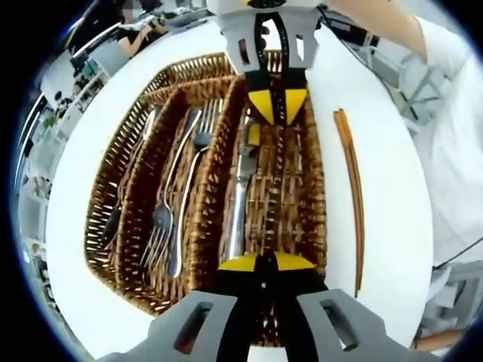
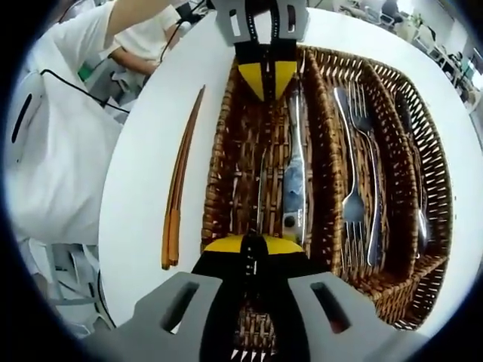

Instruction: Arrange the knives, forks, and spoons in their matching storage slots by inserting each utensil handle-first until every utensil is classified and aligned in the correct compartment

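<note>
The white round table (image 1: 392, 188) carries everything. In the left gripper view it spreads from 7 to 4 o'clock around the tray. On it lies the wicker tray (image 1: 136, 219), long and brown, with three lengthwise compartments; in the right gripper view the same tray (image 2: 226, 158) sits in the middle and reaches toward 4 o'clock.

A person in white clothes (image 1: 460, 151) stands at 3 o'clock in the left gripper view, beyond the table edge.

The left gripper (image 1: 267, 264) rises from 6 o'clock, and its yellow-tipped jaws are pressed together on a thin metal utensil (image 1: 266, 196) that stands on edge over the widest compartment. The right gripper (image 2: 251, 245) comes from 6 o'clock of its own view and is clamped on the other end of this thin utensil (image 2: 260, 188). Which kind of utensil it is, I cannot tell.

In the left gripper view, a knife (image 1: 240, 204) lies flat in the same compartment, just beside the held piece. The forks (image 1: 185, 188) lie in the middle compartment, toward 9 o'clock. One more utensil (image 1: 128, 181) lies in the outer compartment; its type is not clear.

A pair of brown chopsticks (image 1: 352, 188) lies on the bare table near the tray, at 3 o'clock.
</note>
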`<state>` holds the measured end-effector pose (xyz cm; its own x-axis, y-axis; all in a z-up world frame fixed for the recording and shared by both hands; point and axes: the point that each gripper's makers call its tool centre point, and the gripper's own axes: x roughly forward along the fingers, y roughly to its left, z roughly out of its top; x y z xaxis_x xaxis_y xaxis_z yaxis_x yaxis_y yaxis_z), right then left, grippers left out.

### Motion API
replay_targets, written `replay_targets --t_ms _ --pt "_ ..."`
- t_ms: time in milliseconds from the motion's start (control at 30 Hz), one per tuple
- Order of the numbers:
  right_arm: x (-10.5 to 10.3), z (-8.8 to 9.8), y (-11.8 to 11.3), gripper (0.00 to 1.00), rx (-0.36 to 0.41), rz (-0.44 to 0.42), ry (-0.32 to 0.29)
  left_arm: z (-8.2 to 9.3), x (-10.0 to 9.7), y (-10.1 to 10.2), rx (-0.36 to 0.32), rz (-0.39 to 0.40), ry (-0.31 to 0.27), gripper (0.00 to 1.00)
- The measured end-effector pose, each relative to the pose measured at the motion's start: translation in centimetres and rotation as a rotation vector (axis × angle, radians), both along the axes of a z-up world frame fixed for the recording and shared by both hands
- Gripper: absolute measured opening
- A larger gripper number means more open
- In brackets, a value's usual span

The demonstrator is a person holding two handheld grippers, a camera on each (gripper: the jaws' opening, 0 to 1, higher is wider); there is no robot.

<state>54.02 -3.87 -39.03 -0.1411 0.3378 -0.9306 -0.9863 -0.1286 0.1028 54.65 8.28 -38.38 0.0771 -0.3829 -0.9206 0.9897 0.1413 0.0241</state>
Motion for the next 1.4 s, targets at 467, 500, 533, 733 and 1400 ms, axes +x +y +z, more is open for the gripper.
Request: replay_targets --t_ms 467,500,533,733,1400 --pt "0.1 0.1 0.1 0.10 -0.005 0.002 -0.017 -0.4 0.3 0.3 -0.006 0.023 -0.017 0.04" --pt "0.1 0.1 0.1 0.10 -0.005 0.002 -0.018 -0.5 0.3 0.3 -0.005 0.022 -0.014 0.04" --pt "0.2 0.1 0.1 0.10 -0.005 0.000 -0.018 -0.4 0.3 0.2 -0.008 0.023 -0.015 0.04" --pt "0.2 0.4 0.0 0.10 -0.007 -0.002 -0.027 -0.4 0.3 0.4 -0.013 0.039 -0.034 0.04" --pt "0.7 2.0 -0.2 0.13 0.053 -0.045 -0.109 1.3 0.5 0.8 -0.106 0.125 -0.140 0.08"
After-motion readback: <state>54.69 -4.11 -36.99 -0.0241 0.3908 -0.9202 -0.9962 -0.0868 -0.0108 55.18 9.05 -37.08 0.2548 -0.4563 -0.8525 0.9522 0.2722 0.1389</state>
